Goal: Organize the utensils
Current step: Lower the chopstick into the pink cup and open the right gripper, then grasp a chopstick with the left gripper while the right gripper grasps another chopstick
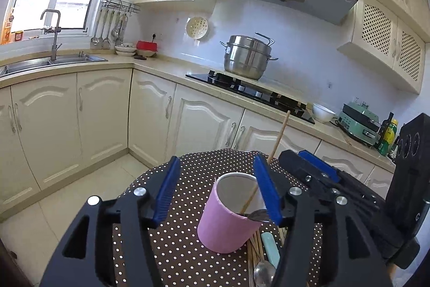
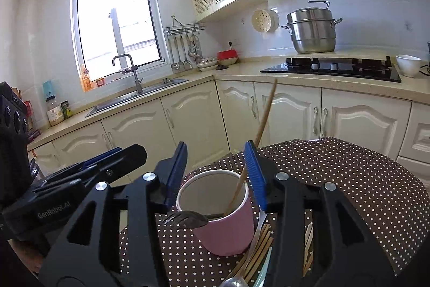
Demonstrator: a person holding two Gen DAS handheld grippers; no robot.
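Now pink cup (image 1: 228,217) between left gripper (image 1: 219,190) fingers (image 1: 168,190), untouched, chopstick (image 1: 279,135) inside.

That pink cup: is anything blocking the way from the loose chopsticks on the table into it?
Nothing visible does. The pink cup stands open-topped on the dotted tablecloth, holding one chopstick and a dark utensil on its rim. The loose chopsticks lie right beside its base, and both claws are open around it.
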